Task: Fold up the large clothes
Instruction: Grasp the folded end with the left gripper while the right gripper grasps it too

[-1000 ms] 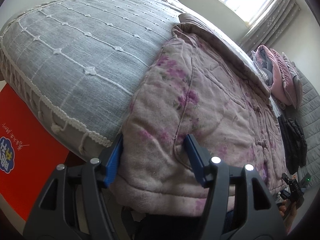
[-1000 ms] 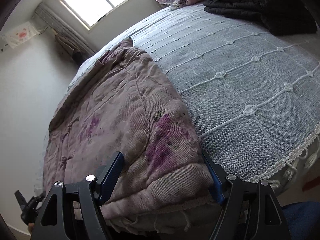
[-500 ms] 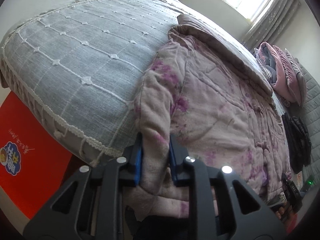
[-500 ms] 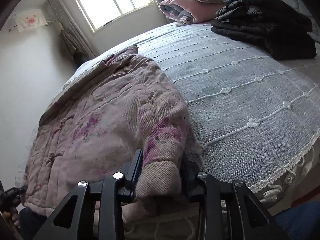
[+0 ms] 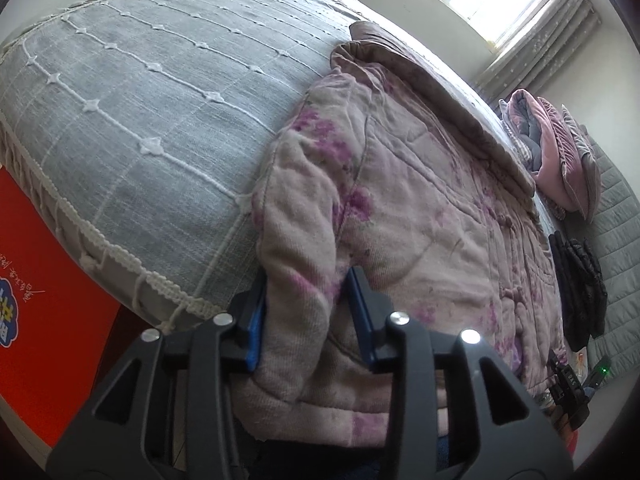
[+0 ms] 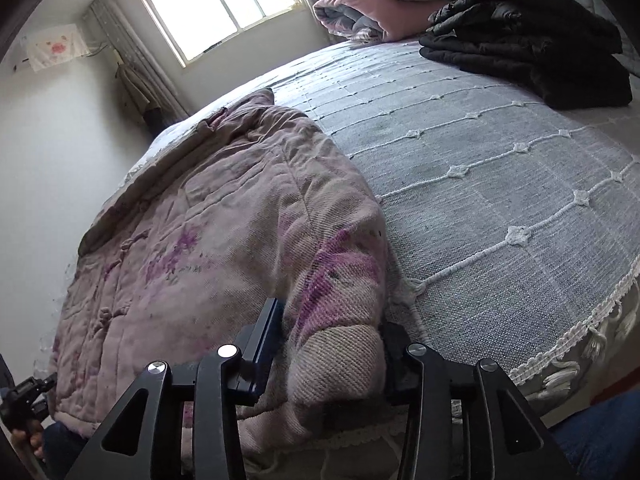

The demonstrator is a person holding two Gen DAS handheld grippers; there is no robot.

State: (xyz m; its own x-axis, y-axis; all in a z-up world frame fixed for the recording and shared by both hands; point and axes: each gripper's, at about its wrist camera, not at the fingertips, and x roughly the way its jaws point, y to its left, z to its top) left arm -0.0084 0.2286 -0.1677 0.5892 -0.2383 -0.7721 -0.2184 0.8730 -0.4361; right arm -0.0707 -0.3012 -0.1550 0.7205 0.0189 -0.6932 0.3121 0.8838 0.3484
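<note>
A large padded pink jacket with purple flower print (image 5: 420, 208) lies spread across the grey bed, its hem at the near edge. My left gripper (image 5: 308, 300) is shut on a bunched fold at the jacket's left hem corner. My right gripper (image 6: 332, 328) is shut on a bunched fold at the jacket's right hem corner (image 6: 336, 280). Both corners are raised a little off the bed. The jacket's collar (image 6: 240, 112) lies at the far end.
The grey bedspread (image 5: 140, 92) with a white tassel fringe covers the bed (image 6: 500, 184). A folded black garment (image 6: 528, 36) and pink pillows (image 6: 384, 4) sit at the far right. An orange box (image 5: 36, 304) stands left of the bed.
Both grippers went from open around the hem to shut on bunched folds of it. Both have since lifted the corners slightly.
</note>
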